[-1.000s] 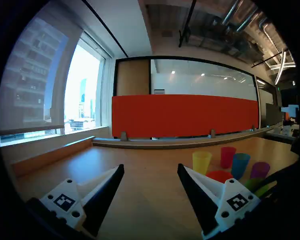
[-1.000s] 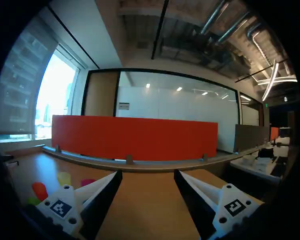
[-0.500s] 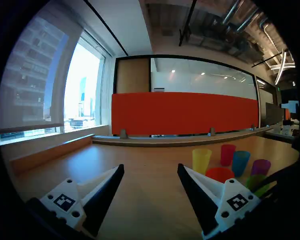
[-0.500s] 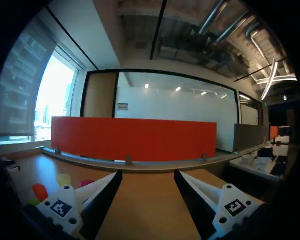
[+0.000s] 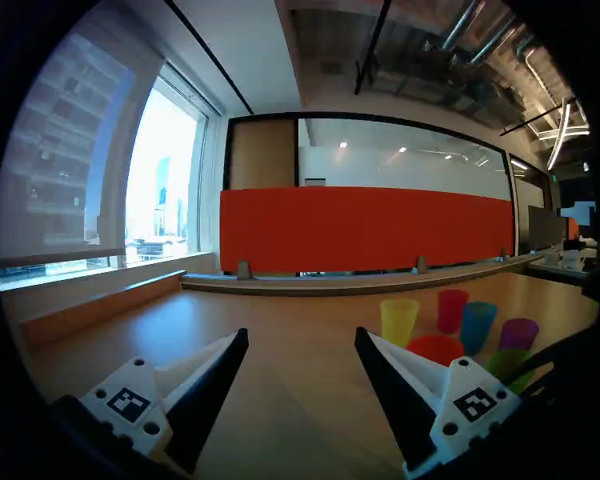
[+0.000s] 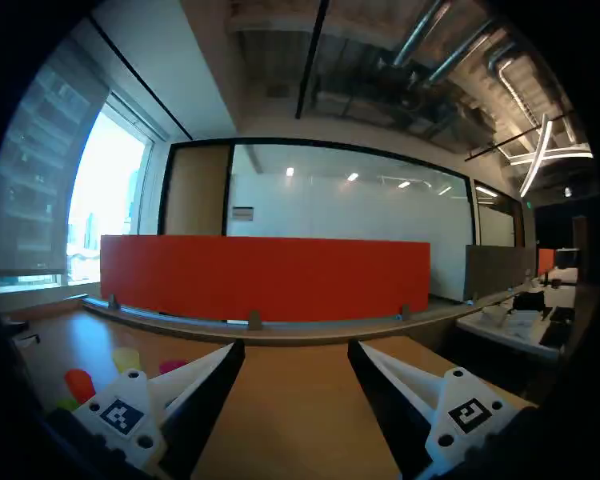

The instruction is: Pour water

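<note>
Several plastic cups stand on the wooden table [image 5: 292, 376] in the left gripper view: yellow cup [image 5: 399, 321], red cup [image 5: 452, 310], blue cup [image 5: 477, 326], purple cup [image 5: 518, 334], an orange cup [image 5: 434, 349] and a green cup [image 5: 508, 365] partly behind the right finger. My left gripper [image 5: 302, 352] is open, low over the table, left of the cups. My right gripper [image 6: 295, 360] is open and empty over bare table [image 6: 300, 416]. In the right gripper view a yellow cup [image 6: 126, 358], an orange cup [image 6: 80, 384] and a pink cup [image 6: 172, 366] sit at lower left.
An orange divider panel [image 5: 364, 228] runs along the table's far edge. Windows [image 5: 160, 200] line the left wall above a wooden ledge [image 5: 100, 308]. Other desks with items [image 6: 524, 316] lie to the right.
Both views have shifted very slightly; the cups sit a touch higher in the left gripper view. Both grippers stay open and empty.
</note>
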`<state>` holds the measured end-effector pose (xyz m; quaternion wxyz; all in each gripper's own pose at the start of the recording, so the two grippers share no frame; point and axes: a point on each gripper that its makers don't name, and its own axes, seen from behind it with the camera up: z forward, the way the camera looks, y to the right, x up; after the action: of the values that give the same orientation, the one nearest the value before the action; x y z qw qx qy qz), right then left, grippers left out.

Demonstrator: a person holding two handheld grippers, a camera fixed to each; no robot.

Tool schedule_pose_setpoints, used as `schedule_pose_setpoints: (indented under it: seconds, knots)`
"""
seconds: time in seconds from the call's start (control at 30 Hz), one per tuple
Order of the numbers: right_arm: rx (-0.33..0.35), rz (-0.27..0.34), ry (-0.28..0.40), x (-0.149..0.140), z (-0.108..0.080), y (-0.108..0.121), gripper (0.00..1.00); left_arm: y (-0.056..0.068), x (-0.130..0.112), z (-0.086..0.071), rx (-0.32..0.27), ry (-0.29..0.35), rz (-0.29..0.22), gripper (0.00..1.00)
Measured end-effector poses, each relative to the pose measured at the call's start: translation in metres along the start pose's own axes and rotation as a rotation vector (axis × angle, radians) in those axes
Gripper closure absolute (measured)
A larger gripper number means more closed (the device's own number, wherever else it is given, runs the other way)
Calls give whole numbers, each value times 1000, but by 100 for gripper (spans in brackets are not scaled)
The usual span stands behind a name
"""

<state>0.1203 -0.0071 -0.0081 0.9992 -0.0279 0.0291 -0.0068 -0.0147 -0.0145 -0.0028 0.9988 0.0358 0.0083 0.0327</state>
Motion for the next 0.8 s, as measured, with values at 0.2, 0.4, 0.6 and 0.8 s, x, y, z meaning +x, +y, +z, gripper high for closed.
schedule_pose_setpoints:
  seconds: [0.2,0.4,0.6,0.8]
  knots:
    - [-4,-1,8,-1,-2,3,0,0,0,0,-1,-1,1,1]
    - [-3,8,29,2,-6,5,0,0,0,0,-1,-1,1,1]
    - [-2,-15,33,-3,-9,4,0,0,0,0,-1,-1,0,1]
    - [5,-34,43,-12,-12,0,0,0,0,0,0,-2,2,1]
